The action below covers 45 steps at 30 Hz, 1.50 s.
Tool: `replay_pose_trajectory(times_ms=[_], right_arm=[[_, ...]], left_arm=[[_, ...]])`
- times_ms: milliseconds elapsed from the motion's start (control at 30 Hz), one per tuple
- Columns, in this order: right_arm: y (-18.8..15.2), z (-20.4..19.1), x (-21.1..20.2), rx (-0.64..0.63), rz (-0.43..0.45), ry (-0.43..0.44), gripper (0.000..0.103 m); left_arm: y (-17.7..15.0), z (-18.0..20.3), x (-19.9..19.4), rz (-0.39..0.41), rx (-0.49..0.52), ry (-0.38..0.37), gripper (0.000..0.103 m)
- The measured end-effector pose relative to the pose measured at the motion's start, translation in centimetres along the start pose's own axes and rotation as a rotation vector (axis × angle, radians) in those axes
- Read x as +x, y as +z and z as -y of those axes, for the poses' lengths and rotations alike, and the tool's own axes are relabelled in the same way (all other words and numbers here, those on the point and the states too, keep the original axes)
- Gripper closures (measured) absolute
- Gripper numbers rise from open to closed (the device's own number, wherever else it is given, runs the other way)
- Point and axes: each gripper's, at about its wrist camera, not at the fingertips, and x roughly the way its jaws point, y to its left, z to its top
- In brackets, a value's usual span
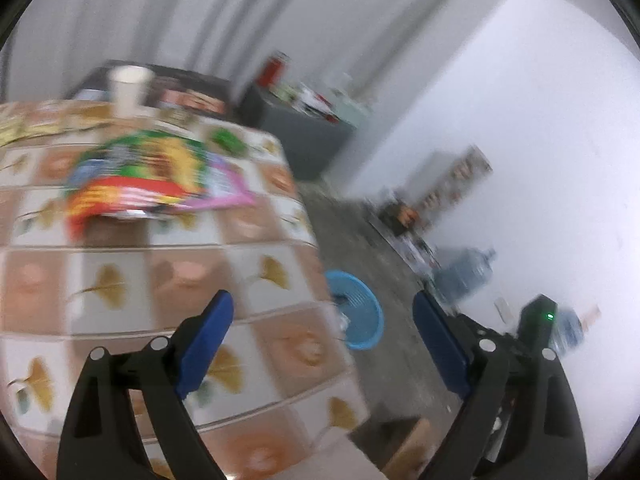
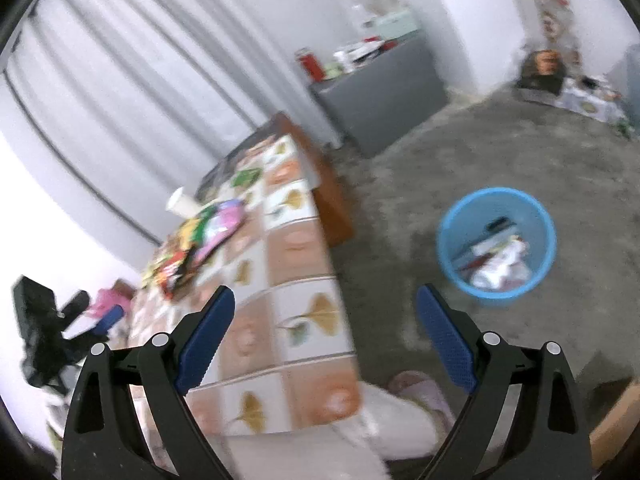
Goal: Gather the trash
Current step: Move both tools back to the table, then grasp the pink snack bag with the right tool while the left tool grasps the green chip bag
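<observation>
Colourful snack wrappers [image 1: 152, 176] lie in a pile on a table with a tiled ginkgo-leaf cloth [image 1: 168, 276]; they also show in the right wrist view [image 2: 200, 240]. A white paper cup [image 1: 128, 90] stands behind them, and it also shows in the right wrist view [image 2: 182, 202]. A blue bin [image 2: 496, 244] with trash inside stands on the floor to the table's right, also seen past the table edge in the left wrist view [image 1: 356, 312]. My left gripper [image 1: 324, 316] is open and empty over the table's near right edge. My right gripper [image 2: 326, 312] is open and empty above the table's corner.
A grey cabinet [image 2: 384, 84] with a red container and clutter stands by the curtain. Water jugs [image 1: 468, 276] and boxes sit along the white wall. The left gripper's body [image 2: 44, 332] shows at the right wrist view's left edge. Grey floor surrounds the bin.
</observation>
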Motion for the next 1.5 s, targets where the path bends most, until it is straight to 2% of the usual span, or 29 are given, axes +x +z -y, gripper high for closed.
replay_pose_trajectory(times_ms=[200, 300, 367, 500, 733, 833, 967, 1033, 1067, 1133, 1333, 1433, 1500], right_arm=[[0.7, -4.5, 3.3, -0.030, -0.102, 0.118, 0.015], [0.8, -6.3, 5.1, -0.031, -0.149, 0.159, 0.015], [0.9, -7.2, 6.7, -0.022, -0.191, 0.191, 0.015], [1.2, -8.6, 9.7, 0.017, -0.267, 0.234, 0.015], [2.8, -9.9, 15.4, 0.122, -0.358, 0.305, 0.017], [3.9, -9.6, 18.7, 0.220, -0.386, 0.314, 0.021], [4.4, -8.9, 22.5, 0.336, -0.425, 0.305, 0.026], [4.6, -8.9, 23.8, 0.359, -0.435, 0.282, 0.027], [4.7, -9.0, 24.2, 0.359, -0.429, 0.268, 0.032], [5.1, -9.7, 24.8, 0.347, -0.414, 0.254, 0.032], [5.7, -10.4, 25.8, 0.360, -0.382, 0.251, 0.033], [5.6, -10.6, 26.1, 0.387, -0.358, 0.241, 0.040], [5.3, -10.5, 26.3, 0.415, -0.343, 0.232, 0.047]], left_arm=[[-0.4, -6.2, -3.4, 0.085, -0.143, 0.085, 0.014], [-0.3, -7.5, -3.9, 0.108, -0.134, 0.153, 0.014], [-0.1, -7.5, -3.6, 0.120, -0.072, 0.215, 0.014], [0.3, -6.5, -2.1, 0.122, 0.146, 0.399, 0.014], [2.1, -6.2, 2.8, 0.108, 0.380, 0.530, 0.014], [3.0, -5.8, 4.9, 0.102, 0.475, 0.584, 0.014], [3.9, -5.7, 8.4, 0.077, 0.607, 0.658, 0.014], [4.1, -5.8, 9.8, 0.064, 0.666, 0.681, 0.014], [4.1, -5.8, 10.7, 0.059, 0.702, 0.702, 0.014], [3.9, -5.9, 12.1, 0.050, 0.758, 0.720, 0.014], [3.9, -6.4, 14.4, 0.037, 0.832, 0.765, 0.015], [4.3, -6.7, 15.2, 0.023, 0.835, 0.770, 0.021], [4.5, -6.8, 15.5, 0.014, 0.826, 0.763, 0.029]])
